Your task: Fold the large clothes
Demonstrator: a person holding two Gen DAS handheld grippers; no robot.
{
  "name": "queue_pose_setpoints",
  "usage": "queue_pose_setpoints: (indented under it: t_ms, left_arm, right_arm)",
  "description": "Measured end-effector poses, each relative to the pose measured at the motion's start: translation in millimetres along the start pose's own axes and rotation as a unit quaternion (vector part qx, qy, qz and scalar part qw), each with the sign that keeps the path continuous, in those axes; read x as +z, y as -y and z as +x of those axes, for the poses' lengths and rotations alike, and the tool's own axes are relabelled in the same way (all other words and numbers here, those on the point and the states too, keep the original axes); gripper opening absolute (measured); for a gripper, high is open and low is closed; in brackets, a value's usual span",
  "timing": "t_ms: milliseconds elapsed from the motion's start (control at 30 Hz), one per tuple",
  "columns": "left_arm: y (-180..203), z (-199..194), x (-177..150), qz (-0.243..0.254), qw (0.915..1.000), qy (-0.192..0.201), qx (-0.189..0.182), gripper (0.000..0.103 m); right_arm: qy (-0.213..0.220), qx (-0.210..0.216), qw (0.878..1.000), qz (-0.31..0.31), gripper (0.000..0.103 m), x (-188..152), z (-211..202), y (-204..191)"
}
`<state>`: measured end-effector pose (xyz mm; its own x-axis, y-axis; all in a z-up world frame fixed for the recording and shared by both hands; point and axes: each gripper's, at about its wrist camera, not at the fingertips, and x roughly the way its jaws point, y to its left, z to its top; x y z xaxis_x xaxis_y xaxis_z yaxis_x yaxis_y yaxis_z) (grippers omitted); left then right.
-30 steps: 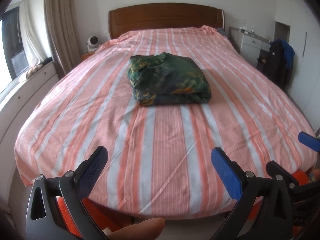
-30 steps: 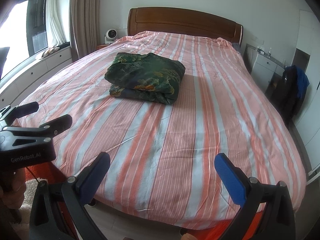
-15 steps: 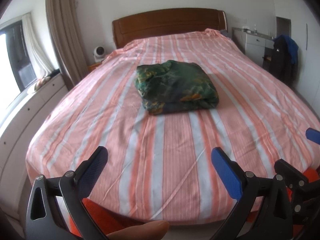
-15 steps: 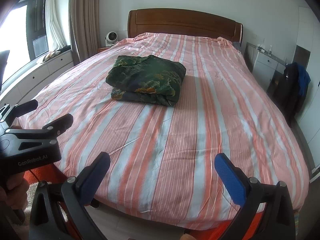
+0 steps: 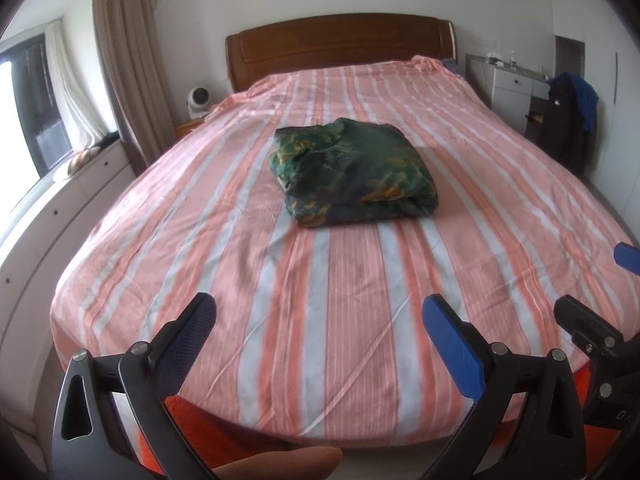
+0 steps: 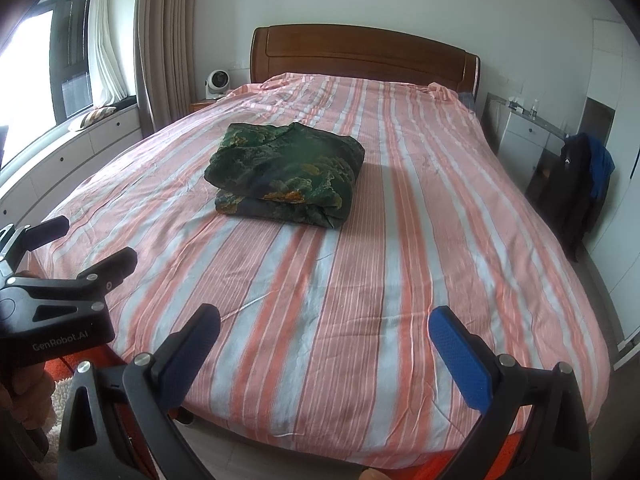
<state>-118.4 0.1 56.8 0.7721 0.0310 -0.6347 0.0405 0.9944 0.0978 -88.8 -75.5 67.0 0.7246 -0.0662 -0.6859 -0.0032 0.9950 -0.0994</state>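
A dark green patterned garment [image 5: 352,172] lies folded into a thick, roughly square bundle on the bed [image 5: 320,320], near the middle of the mattress and closer to the wooden headboard [image 5: 340,46] than to the foot. It rests on the pink-and-white striped sheet [image 6: 360,280], with its folded edges facing the foot of the bed.

The left gripper [image 5: 320,332] hangs over the foot of the bed, its jaws spread wide with nothing between them, well apart from the garment. The right gripper [image 6: 324,340] is held just beside it, likewise over the foot edge, jaws released and empty. In the right wrist view the left gripper's black body shows at the left edge.

A small white fan [image 6: 217,84] stands on a nightstand left of the headboard, beside a beige curtain [image 6: 164,40]. A dark jacket [image 6: 580,184] hangs by a white cabinet [image 5: 516,92] on the right side of the room.
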Motion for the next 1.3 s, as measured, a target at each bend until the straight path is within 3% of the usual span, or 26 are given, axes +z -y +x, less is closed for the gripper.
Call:
queue_pose_setpoints:
  t_ms: [1300]
  left_arm:
    - [-1,-4,9,-0.015,0.9999,0.002,0.006,0.103]
  right_arm:
    - [-0.004,-0.013,1.000,0.005,0.103,0,0,-1]
